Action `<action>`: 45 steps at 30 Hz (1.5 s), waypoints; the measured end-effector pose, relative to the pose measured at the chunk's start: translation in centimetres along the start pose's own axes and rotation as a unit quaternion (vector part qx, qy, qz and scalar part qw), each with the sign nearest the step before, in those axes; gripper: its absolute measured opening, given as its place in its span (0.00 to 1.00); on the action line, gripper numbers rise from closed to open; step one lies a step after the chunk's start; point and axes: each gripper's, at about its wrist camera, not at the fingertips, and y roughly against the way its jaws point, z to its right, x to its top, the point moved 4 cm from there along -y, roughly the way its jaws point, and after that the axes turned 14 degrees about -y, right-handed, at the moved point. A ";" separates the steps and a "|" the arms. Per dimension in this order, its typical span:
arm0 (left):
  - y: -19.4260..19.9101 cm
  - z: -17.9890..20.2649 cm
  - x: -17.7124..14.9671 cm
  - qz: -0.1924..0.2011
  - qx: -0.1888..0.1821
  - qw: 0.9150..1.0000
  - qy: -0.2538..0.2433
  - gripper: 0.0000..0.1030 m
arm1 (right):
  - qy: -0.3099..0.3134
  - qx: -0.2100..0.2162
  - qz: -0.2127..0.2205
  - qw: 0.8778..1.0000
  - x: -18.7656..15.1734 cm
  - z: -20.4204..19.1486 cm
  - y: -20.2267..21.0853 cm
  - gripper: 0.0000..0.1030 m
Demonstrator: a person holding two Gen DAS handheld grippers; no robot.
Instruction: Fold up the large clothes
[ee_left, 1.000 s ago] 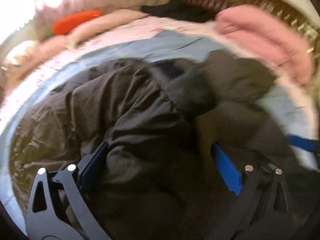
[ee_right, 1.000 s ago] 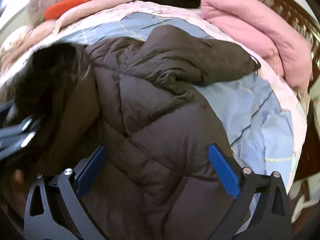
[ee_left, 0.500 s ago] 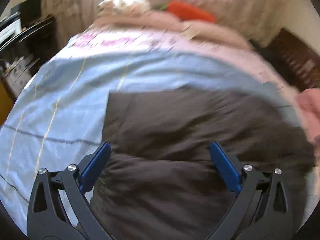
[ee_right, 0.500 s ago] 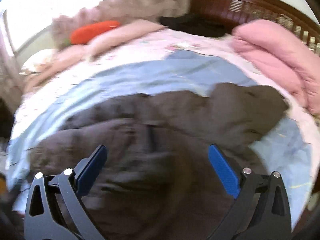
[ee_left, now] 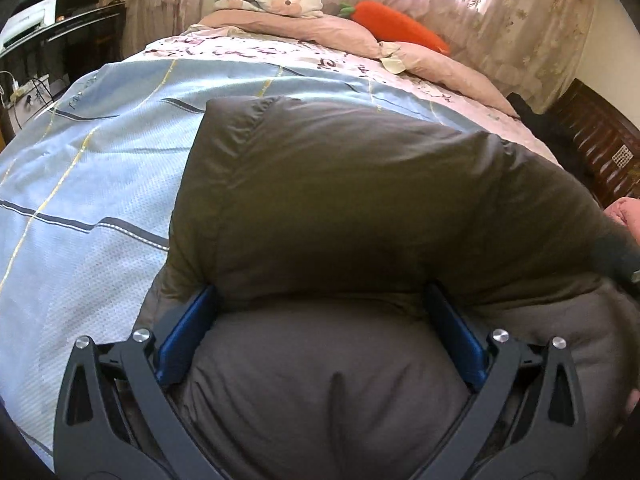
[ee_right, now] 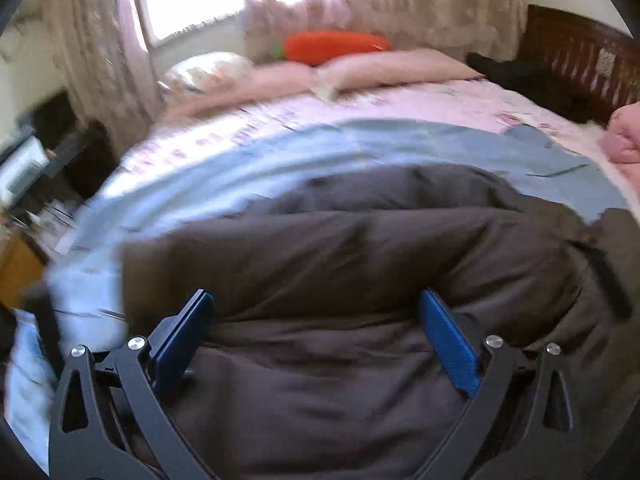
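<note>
Across the lower centre of both views, the brown padded jacket (ee_left: 360, 208) now lies as a compact folded block on the blue bedspread (ee_left: 80, 160), where a second ago it sprawled rumpled. Left gripper (ee_left: 320, 336) and right gripper (ee_right: 316, 336) hang over it, jaws wide, holding nothing; the fold looks nearly finished.

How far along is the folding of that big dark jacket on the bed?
The jacket already lies folded into a compact block on the blue sheet. Both tools, left and right, stand open over it, gripping nothing. What's left seems only tidying or pressing it flat.

No text, label or number is legible anywhere.
</note>
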 end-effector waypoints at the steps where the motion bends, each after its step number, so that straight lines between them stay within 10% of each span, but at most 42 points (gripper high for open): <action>1: 0.0 0.0 0.0 0.002 0.001 1.000 -0.001 0.98 | 0.006 -0.013 0.005 1.000 0.3 1.1 0.0 0.92; 4: 0.1 0.4 -0.2 0.005 0.007 1.000 -0.007 0.98 | 0.057 -0.096 0.039 0.993 0.6 5.2 0.7 0.91; 9: 0.1 1.2 -0.3 0.006 0.016 1.000 -0.021 0.98 | 0.083 -0.115 0.018 0.990 0.3 7.1 1.3 0.91; 14: 0.0 1.0 -0.5 0.006 0.015 1.000 -0.016 0.98 | 0.068 0.001 0.072 0.995 2.2 1.3 6.5 0.99; 18: 0.0 1.0 -0.5 0.007 0.014 1.000 -0.015 0.98 | 0.067 -0.052 -0.035 0.996 -2.2 2.5 0.5 0.99; 24: 0.2 1.2 -0.6 0.012 0.014 1.000 -0.013 0.98 | 0.030 0.022 0.038 0.999 0.5 2.6 5.3 0.99; 29: 0.2 1.3 -0.5 0.019 0.011 1.000 -0.013 0.98 | 0.115 -0.032 0.000 0.993 -3.5 4.6 0.7 0.99; 36: 0.3 1.3 -0.3 0.016 0.019 1.000 -0.014 0.98 | -0.085 0.045 -0.013 0.995 2.1 12.0 7.2 0.99; 41: 3.3 2.8 1.8 -0.025 0.035 0.998 -0.041 0.98 | -0.302 -0.070 -0.019 0.951 1.0 27.3 10.4 0.99; 45: 9.6 6.8 5.6 0.034 -0.026 0.999 0.013 0.98 | -0.431 -0.132 0.018 0.892 -0.8 38.2 14.5 0.99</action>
